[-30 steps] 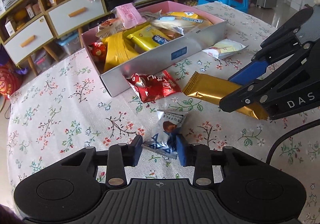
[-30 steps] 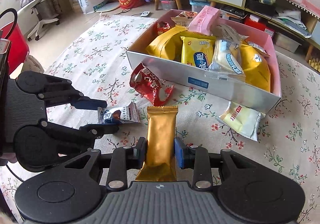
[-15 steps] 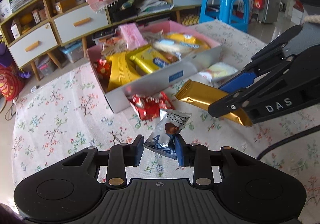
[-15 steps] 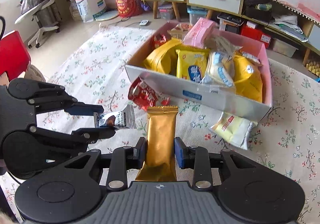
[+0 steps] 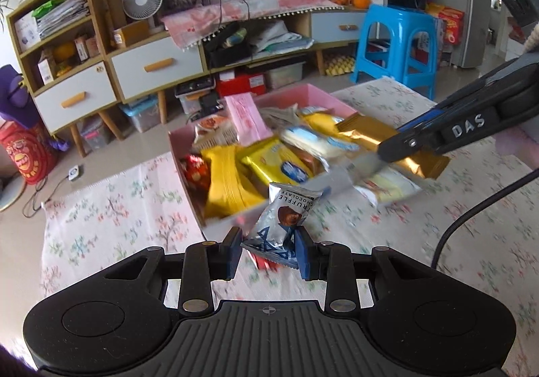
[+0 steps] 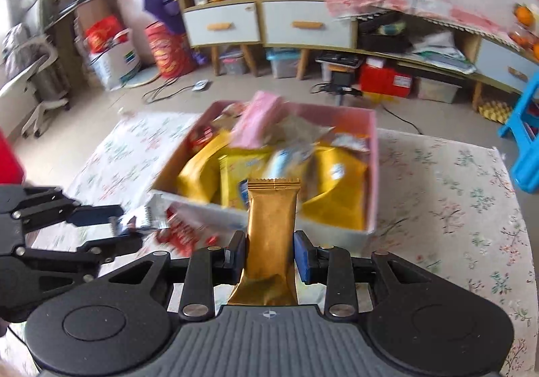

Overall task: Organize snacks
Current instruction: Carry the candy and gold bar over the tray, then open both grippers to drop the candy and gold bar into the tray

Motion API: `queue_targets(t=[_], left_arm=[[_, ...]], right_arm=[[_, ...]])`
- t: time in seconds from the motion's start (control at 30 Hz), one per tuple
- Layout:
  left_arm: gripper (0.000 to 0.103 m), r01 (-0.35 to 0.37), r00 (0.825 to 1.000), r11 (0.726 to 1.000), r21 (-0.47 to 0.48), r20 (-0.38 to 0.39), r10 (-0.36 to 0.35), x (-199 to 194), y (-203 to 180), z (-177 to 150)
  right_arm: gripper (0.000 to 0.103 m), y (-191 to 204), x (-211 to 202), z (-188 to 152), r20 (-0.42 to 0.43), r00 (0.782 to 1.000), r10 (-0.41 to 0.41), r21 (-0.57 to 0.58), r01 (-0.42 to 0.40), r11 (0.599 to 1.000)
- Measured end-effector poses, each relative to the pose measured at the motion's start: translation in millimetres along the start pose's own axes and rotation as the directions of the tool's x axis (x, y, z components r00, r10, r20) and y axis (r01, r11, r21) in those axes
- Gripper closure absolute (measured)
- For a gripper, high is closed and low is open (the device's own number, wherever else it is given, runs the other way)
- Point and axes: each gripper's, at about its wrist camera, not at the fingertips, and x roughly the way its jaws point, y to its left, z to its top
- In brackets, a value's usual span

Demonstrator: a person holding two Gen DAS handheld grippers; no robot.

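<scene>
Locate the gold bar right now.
Gold bar is clamped in the right hand-held gripper, held up at the near wall of the pink snack box.
</scene>
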Motion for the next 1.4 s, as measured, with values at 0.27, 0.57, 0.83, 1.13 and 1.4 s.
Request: queue_targets(t=[0.27,0.57,0.83,1.13,1.4], left_arm=[[0.073,-0.018,1.000,0.999,-0.034,-0.014,0.017,42.2,3.5,25.5],[0.072,-0.057,0.998,0.996,-0.075,-0.042,0.054,76.2,9.8,33.3],[0.069,-0.088,0.996,0.993,-0.081,-0.021,0.087,85.4,11.4,33.8],[0.046,-0.068,0.998,0.995,-0.079,-0.010,0.067,80.8,8.2,32.1],[0.031,-0.055,0.998,0.994,-0.090,-0.001,0.055,65.2,2.2,30.8]], right_arm=[[0.082,-31.8,27.6,26.3,0.025,0.999,-0.033,0.078,0.030,0.996],[0.082,-52.4,67.5,54.3,0.039,0.997,-0.067,0.139,0.061,0.988],[0.082,-60.6,85.2,63.0,0.051,0.993,-0.102,0.175,0.092,0.980],[0.058,-60.9,75.8,53.6,0.061,0.992,-0.106,0.162,0.095,0.982],[0.042,-58.9,51.4,47.9,0.080,0.991,-0.103,0.169,0.089,0.982]])
